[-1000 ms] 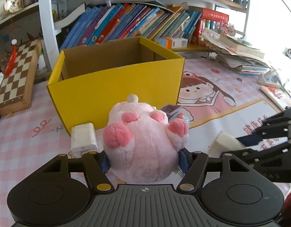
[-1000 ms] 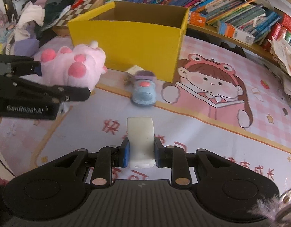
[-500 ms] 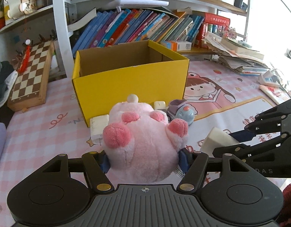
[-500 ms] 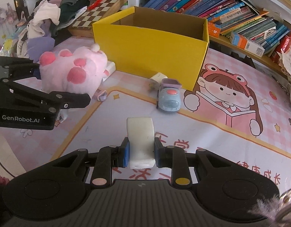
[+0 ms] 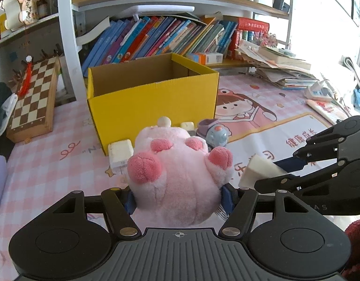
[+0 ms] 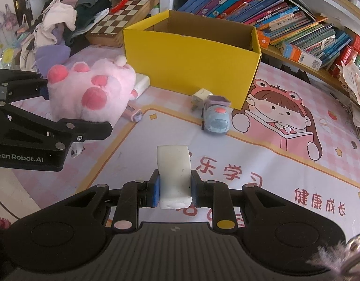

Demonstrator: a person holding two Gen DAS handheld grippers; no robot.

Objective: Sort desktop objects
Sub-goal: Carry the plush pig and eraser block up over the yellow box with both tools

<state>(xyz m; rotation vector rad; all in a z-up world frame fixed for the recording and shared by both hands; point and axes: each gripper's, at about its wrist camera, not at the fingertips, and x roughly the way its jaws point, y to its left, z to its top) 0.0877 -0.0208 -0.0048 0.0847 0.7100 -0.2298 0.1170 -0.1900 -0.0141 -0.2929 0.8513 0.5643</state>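
Left wrist view. Left tool (image 5: 178, 196): closed about a pink plush toy (image 5: 177, 175), held at lower centre of the frame with its paws turned up toward the camera. Yellow cardboard box (image 5: 151, 100): open-topped, set at centre frame directly beyond the plush, its long axis across the frame; no contents are seen in the visible part of its interior. A white power bank (image 5: 120, 155) and a small white charger plug (image 5: 187, 125) are found at the foot of the box front wall, with a blue toy car (image 5: 215, 133) just right of the plug. Right tool (image 5: 283, 171): entered from the right edge, closed on a white block (image 5: 257, 172), at lower right of the plush. The box is judged to lie straight ahead of the left tool, so that tool is taken to be the better lined up for a drop.

Right wrist view. Right tool (image 6: 175, 187): clamped on the white block (image 6: 173, 173) at lower centre. The box (image 6: 191, 58) is placed at upper centre, ahead and slightly left, well apart from the tool. The plush (image 6: 91, 93) and the left tool (image 6: 69, 107) are seen at left, near the box's left front corner. The car (image 6: 215, 117) and the plug (image 6: 200, 96) rest on the table (image 6: 297, 175) between the block and the box.
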